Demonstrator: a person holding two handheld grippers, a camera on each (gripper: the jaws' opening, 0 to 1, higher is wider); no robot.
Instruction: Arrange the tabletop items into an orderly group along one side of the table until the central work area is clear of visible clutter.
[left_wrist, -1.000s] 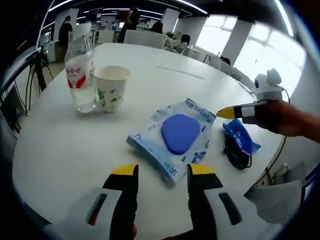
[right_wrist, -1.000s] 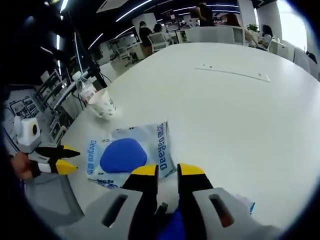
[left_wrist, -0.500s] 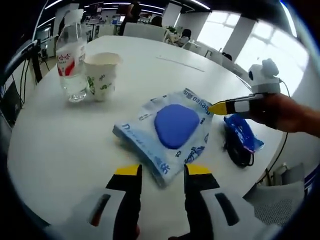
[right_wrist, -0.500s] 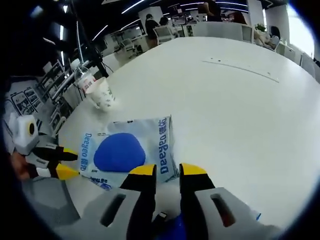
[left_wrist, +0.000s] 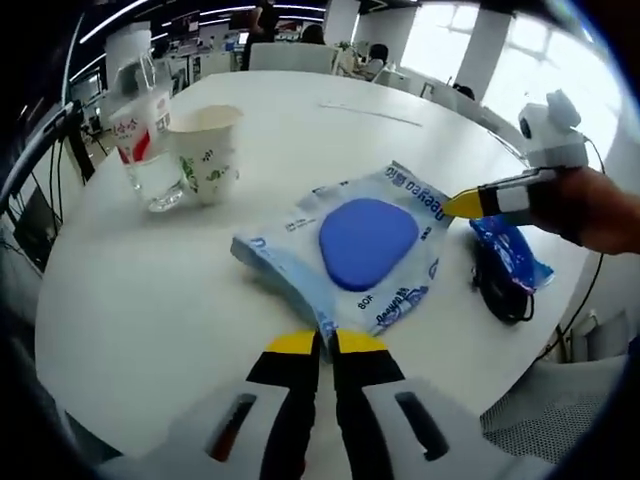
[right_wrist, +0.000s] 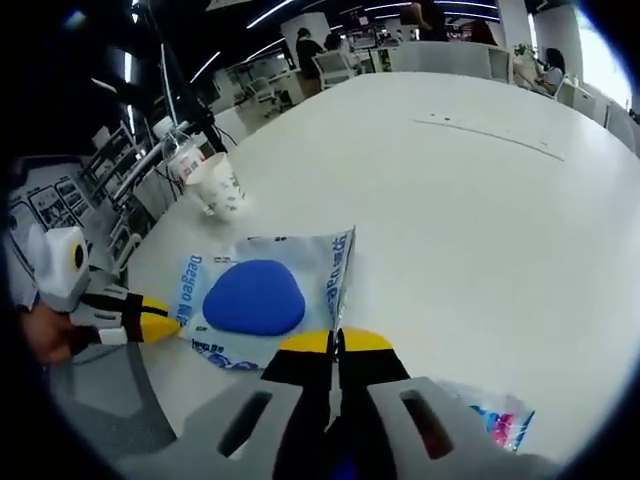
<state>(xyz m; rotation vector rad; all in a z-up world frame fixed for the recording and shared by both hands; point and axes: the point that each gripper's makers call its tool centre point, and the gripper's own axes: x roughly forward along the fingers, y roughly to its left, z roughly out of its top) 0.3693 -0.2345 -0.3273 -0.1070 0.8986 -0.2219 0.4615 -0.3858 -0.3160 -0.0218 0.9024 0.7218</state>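
Two tools; glossy, crinkled packet (left_wrist: 352, 245)

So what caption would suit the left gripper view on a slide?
Left gripper pinching the blue wipes pack corner, beside a paper cup and bottle.

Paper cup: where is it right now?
Left gripper view, upper left: the paper cup stands on the table, right beside the water bottle, beyond the blue packet.

Left hand-held gripper (left_wrist: 320, 343) clamped on blue-and-white packet (left_wrist: 352, 250) corner, bottle (left_wrist: 140, 130) beside paper cup (left_wrist: 207, 152).
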